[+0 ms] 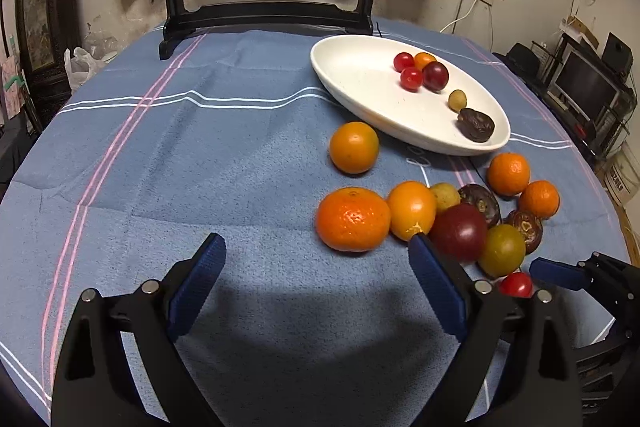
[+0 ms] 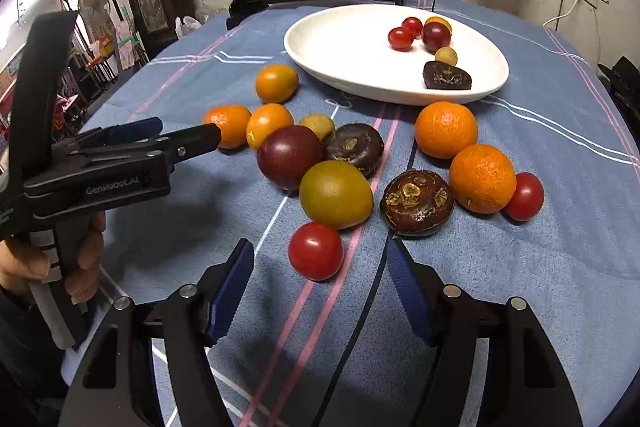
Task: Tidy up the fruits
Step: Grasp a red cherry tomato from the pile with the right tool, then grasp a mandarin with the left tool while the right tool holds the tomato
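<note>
From over the left gripper (image 1: pixel 316 267) I see its two blue pads spread wide with nothing but bare blue tablecloth (image 1: pixel 160 167) between them. Just ahead of its right-hand finger sits the loose heap: a big mandarin (image 1: pixel 353 219) nearest, a smooth orange fruit (image 1: pixel 412 209) touching it, then a dark red plum (image 1: pixel 460 231) and a greenish plum (image 1: pixel 502 250) crowding the outer side of that finger. A lone orange (image 1: pixel 354 147) lies farther out, between the heap and the white oval dish (image 1: pixel 352 79). The dish lies well beyond the fingertips and to the right, and holds only a small share: two cherry tomatoes, a small orange one, a dark plum, a little yellow-green fruit and one brown wrinkled piece. So the sorting is begun, hardly more; most fruit is on the cloth. From over the right gripper (image 2: pixel 320 263) the jaws stand about half spread and grip nothing; a red cherry tomato (image 2: pixel 316 251) lies right at the mouth of the gap, just past the tips and apart from both pads. Beyond it sit the greenish plum (image 2: pixel 336 194) and a brown water-chestnut-like fruit (image 2: pixel 417 202), with two more oranges and another tomato off to the right. The dish (image 2: pixel 320 39) is far ahead, mostly bare. By my count a dozen or so pieces remain outside it, and I judge the tomato the likely next pick.
</note>
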`<action>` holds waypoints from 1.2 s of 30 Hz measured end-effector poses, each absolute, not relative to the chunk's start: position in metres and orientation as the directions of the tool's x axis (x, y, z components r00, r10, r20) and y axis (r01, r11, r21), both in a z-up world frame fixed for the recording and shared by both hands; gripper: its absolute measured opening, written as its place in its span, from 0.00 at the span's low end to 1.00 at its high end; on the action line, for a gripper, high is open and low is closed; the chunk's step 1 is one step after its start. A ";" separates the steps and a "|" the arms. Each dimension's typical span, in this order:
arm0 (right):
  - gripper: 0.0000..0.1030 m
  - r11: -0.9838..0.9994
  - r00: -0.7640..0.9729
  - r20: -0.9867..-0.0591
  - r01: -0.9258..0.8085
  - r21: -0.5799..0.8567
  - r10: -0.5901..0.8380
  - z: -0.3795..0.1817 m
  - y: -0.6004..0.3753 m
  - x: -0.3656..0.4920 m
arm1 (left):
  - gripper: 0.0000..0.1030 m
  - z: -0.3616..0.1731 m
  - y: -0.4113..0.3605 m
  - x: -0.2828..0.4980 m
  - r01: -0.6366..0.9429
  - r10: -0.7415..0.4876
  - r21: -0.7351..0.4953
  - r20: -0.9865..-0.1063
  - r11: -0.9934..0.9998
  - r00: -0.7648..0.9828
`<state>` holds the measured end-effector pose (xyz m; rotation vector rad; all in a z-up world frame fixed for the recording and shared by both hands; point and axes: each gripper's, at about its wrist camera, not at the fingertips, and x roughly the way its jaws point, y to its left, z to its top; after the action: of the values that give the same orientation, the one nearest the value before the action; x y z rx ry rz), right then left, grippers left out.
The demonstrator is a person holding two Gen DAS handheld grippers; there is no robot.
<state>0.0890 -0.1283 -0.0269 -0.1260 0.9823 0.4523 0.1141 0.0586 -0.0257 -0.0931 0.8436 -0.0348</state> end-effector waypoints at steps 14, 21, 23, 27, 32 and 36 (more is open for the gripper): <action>0.26 0.876 0.454 -0.804 -0.454 0.164 0.385 -0.027 -0.128 0.090 | 0.88 -0.036 0.059 0.121 -0.006 -0.078 -0.105 -0.775 0.994 0.627; 0.26 0.864 0.410 -0.794 -0.426 0.267 0.448 -0.029 -0.141 0.095 | 0.88 -0.045 0.054 0.128 -0.006 -0.058 -0.077 -0.800 0.997 0.597; 0.26 0.858 0.407 -0.793 -0.440 0.265 0.454 -0.028 -0.138 0.092 | 0.88 -0.047 0.053 0.129 -0.007 -0.047 -0.064 -0.801 0.998 0.596; 0.27 0.843 0.411 -0.781 -0.471 0.260 0.470 -0.025 -0.134 0.086 | 0.88 -0.048 0.045 0.132 -0.007 -0.003 -0.009 -0.811 1.000 0.586; 0.27 0.837 0.413 -0.777 -0.484 0.256 0.476 -0.024 -0.133 0.084 | 0.82 -0.047 0.039 0.140 -0.003 0.026 0.030 -0.808 1.000 0.589; 0.27 0.843 0.421 -0.779 -0.481 0.243 0.465 -0.025 -0.133 0.084 | 0.63 -0.044 0.036 0.146 -0.008 0.032 0.034 -0.803 0.999 0.595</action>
<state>0.0837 -0.1327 -0.0246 -0.0179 0.9692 0.5923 0.1456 0.0362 -0.0443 0.0276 0.9338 0.0228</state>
